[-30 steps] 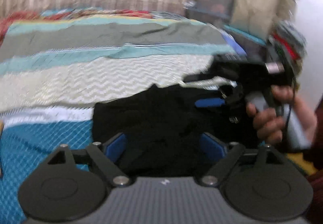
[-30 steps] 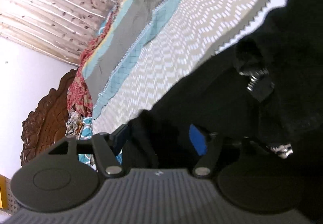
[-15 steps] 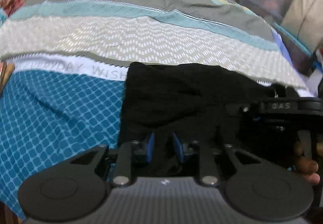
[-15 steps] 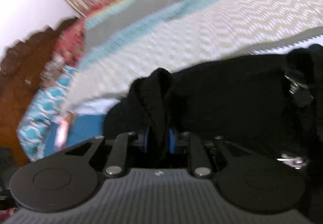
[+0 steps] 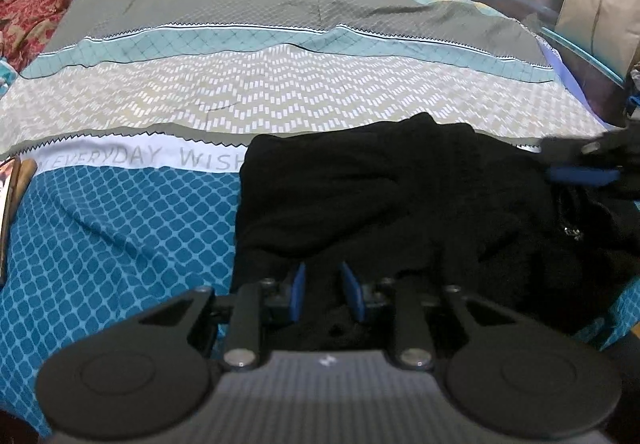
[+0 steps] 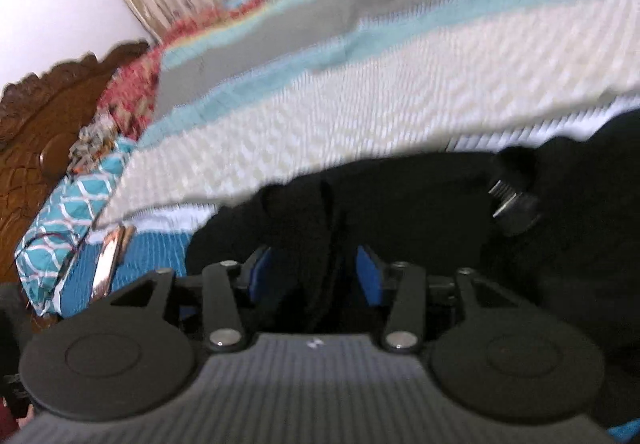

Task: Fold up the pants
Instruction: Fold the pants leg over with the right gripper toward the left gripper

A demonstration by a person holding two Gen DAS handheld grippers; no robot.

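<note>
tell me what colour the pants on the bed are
Black, plain with no visible pattern. The pants show best in the left wrist view.

Soft, even indoor light, no hard shadows. Left wrist view mostly sharp, fisheye bending at edges. Right wrist view heavily motion-blurred. Black pants [image 5: 400, 203] swallow detail; folds barely readable. Bedspread [image 5: 280, 91] pale bands bright.

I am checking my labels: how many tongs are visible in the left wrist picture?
2. The left tongs at the bottom centre, with black pants fabric between them; the right tongs at the right edge, blurred, partly cut off.
</note>
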